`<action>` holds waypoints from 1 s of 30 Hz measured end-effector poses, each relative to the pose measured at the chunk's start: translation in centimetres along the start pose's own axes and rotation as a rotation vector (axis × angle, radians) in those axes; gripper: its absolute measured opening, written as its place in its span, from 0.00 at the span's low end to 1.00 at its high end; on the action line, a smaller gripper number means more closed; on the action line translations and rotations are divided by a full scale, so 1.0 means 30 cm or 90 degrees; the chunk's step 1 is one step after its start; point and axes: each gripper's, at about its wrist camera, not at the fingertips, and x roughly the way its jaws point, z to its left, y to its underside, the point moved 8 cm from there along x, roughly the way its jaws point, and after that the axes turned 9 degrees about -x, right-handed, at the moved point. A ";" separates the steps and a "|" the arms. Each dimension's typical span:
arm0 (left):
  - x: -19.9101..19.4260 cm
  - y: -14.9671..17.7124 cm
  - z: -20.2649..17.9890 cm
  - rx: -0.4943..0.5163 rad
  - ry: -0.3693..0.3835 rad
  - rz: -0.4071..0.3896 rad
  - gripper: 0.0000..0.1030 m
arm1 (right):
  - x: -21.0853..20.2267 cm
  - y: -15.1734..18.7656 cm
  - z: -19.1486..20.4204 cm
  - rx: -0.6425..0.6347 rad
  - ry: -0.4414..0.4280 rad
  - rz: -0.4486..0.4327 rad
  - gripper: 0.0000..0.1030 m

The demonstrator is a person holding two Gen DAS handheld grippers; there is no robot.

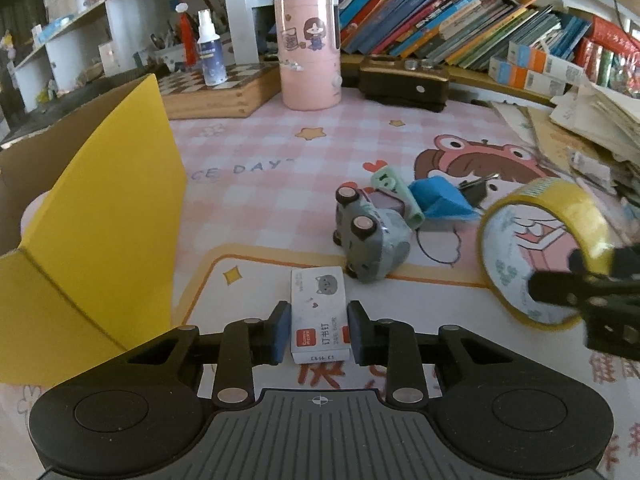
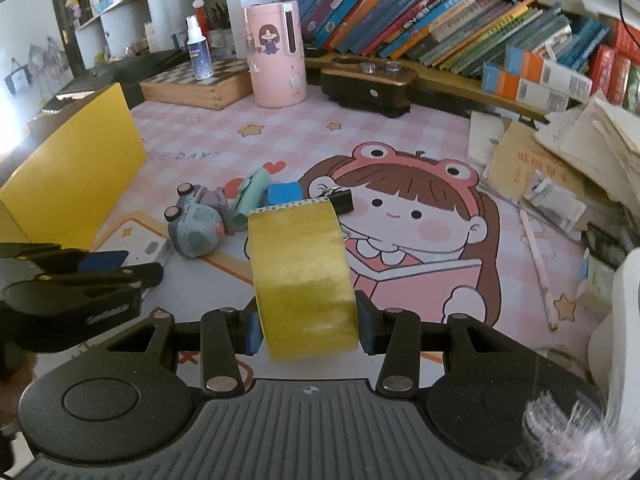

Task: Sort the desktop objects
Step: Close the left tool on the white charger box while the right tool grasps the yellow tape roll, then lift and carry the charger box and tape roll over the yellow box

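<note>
The left tool [image 1: 319,330] grips a small white staple box [image 1: 319,312] – a toy car [image 1: 370,236] just beyond; the right tool [image 2: 308,326] clamps an upright yellow tape roll [image 2: 302,276].

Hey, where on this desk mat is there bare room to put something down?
Bare checked mat lies between the yellow box flap, the pink canister and the toy car. Around the car, the blue block and binder clip crowd together; paper piles fill the right edge.
</note>
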 end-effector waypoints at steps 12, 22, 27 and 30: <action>-0.142 -0.003 0.032 -0.060 0.060 -0.024 0.28 | -0.064 -0.030 0.017 0.040 -0.065 0.020 0.38; -0.235 0.032 0.084 -0.058 0.082 -0.037 0.28 | -0.156 -0.017 0.113 0.071 -0.070 0.013 0.37; -0.280 0.057 0.126 -0.056 0.089 -0.045 0.28 | -0.191 -0.002 0.181 0.073 -0.072 0.014 0.37; -0.305 0.074 0.161 -0.058 0.090 -0.049 0.28 | -0.208 0.001 0.228 0.067 -0.073 0.013 0.37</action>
